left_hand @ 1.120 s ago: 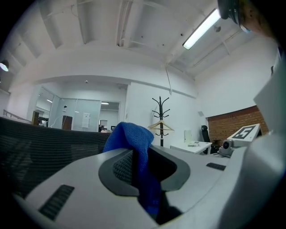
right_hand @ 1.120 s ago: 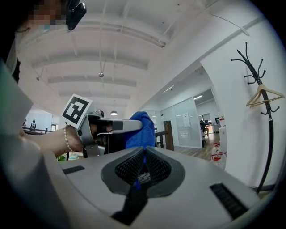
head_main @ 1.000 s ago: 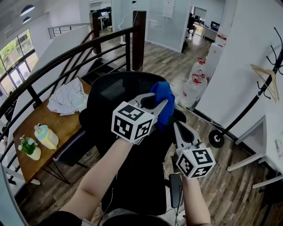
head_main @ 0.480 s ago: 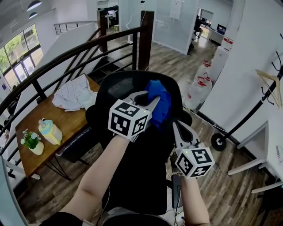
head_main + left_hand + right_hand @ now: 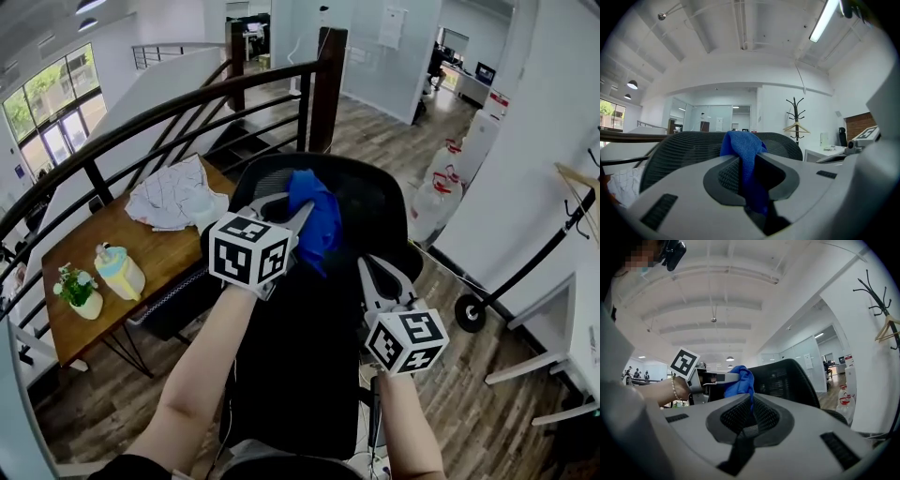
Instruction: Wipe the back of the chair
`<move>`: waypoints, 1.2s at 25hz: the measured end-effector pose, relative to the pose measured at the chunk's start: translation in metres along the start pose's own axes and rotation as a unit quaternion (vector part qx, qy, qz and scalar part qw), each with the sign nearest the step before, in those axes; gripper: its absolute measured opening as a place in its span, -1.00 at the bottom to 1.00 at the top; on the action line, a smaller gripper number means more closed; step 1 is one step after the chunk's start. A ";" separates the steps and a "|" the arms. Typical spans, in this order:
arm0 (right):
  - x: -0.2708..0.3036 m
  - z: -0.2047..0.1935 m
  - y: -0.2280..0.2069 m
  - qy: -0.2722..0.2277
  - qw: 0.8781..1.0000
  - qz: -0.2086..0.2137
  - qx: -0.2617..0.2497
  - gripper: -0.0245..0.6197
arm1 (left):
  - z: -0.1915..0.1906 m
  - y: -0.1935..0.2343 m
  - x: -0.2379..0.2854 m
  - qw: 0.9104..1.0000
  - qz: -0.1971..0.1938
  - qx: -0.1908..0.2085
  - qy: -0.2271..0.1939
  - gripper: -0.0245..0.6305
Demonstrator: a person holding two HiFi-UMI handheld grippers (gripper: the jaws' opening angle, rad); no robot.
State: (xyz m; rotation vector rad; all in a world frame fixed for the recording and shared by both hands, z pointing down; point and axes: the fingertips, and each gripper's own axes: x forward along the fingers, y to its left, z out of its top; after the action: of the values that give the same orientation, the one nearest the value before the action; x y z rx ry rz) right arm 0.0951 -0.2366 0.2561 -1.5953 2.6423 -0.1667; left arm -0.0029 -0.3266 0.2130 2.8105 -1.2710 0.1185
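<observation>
Claw state: left claw [image 5: 298, 212] is clamped on a blue cloth [image 5: 316, 220]. Its 2 jaws pinch the fabric near their tips; a bunched fold stands above them and a tail hangs below. The cloth sits at the top edge of the chair back [image 5: 380, 202]. The right claw [image 5: 367, 270] has its jaws closed together on nothing and hangs below and to the right of the cloth. Contact between it and the chair back cannot be confirmed.

Step in hand, as judged: a wiping pass with the left claw.
1. Press the loose fold, not the jaw tips, against the chair back, so that hard plastic does not drag on the mesh.
2. Hold the grip firm. A mesh weave is likely to catch the fabric and pull it out of the jaws.
3. Work in overlapping strokes from the top edge downward.
4. The chair may turn or roll under pressure. Steadying it with the right claw looks advisable.

Surface: the chair back is black open mesh, curved, in a dark frame.

Room: left of the chair back stands a wooden counter [image 5: 150, 258] carrying a crumpled white cloth [image 5: 173, 195], a pale jug [image 5: 119, 272] and a small potted plant [image 5: 79, 292]. Beyond the chair back runs a dark stair railing [image 5: 187, 105]. To its right stand water bottles [image 5: 441, 202] against a white wall.
</observation>
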 end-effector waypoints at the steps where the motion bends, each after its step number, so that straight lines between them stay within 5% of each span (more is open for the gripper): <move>1: 0.003 -0.001 0.005 0.000 1.000 0.005 0.002 -0.82 | 0.000 0.006 -0.005 1.000 0.005 -0.001 0.001 -0.69; 15: 0.025 -0.009 0.050 0.003 0.999 0.044 0.005 -0.82 | -0.006 0.060 -0.069 0.997 0.071 -0.005 0.000 -0.69; 30: 0.011 -0.017 0.066 0.010 0.999 0.050 0.012 -0.82 | -0.020 0.069 -0.127 0.994 0.109 -0.013 0.004 -0.69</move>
State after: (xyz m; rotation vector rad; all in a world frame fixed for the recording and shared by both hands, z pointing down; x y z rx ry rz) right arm 0.0305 -0.2152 0.2657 -1.4597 2.7175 -0.2098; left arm -0.1394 -0.2759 0.2225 2.6376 -1.5630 0.1211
